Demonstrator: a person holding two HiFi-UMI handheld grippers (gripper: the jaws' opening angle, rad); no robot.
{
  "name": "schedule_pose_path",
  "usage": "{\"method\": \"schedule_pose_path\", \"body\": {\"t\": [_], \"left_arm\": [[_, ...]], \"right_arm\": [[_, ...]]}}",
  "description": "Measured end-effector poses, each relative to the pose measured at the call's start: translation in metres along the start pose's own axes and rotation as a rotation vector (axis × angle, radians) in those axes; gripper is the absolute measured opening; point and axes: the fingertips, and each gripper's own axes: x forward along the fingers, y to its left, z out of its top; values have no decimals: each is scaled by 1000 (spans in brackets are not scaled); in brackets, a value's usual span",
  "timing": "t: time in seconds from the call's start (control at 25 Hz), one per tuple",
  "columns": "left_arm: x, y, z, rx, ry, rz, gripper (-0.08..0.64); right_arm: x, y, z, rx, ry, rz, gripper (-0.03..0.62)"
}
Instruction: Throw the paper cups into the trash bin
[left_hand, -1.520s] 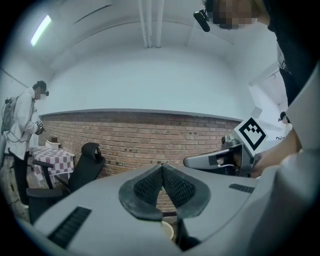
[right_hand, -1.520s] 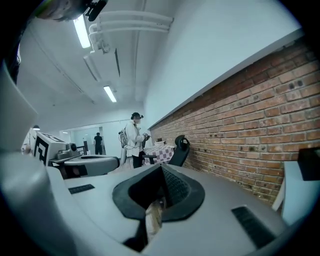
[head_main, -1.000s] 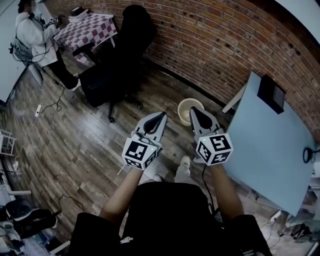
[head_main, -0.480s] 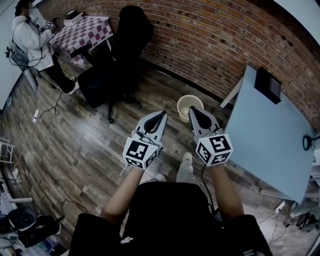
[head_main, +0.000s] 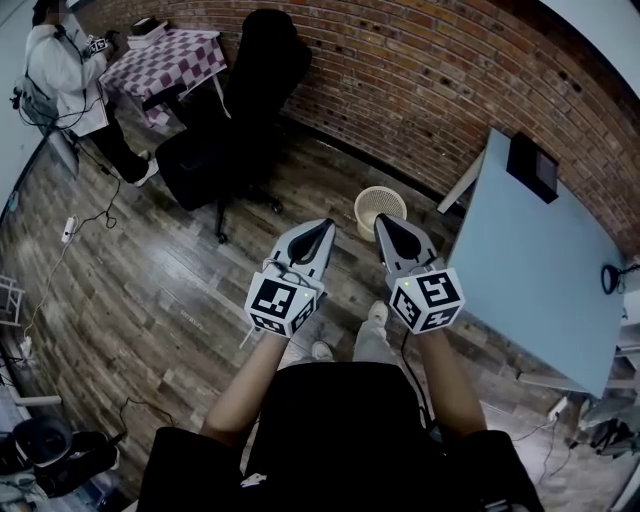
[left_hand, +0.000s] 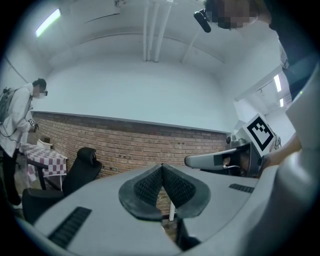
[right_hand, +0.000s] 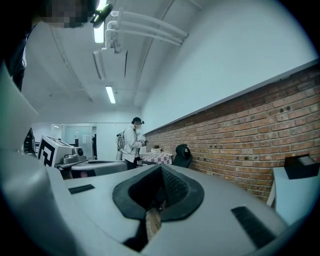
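Left gripper and right gripper side by side, jaws closed and empty; bin on floor just beyond tips, between chair and table.

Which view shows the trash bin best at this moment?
The head view: the trash bin stands whole on the wooden floor near the brick wall, its open top showing, just beyond the right gripper. The left gripper view and the right gripper view look out level at the wall; neither shows the bin.
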Motion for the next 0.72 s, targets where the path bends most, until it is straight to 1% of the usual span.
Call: {"method": "schedule_pose_path", "body": {"t": [0.24, 0.44, 0.72], "left_arm": [[-7, 1, 8, 3, -11, -5, 9], [-8, -2, 12, -16, -18, -13, 9], [-5, -11, 8, -25, -14, -20, 9]], "right_arm": [[-4, 13, 12, -25, -8, -1, -5], [-10, 14, 17, -36, -4, -9, -5], [-22, 7, 12, -31, 10, -26, -5]]}}
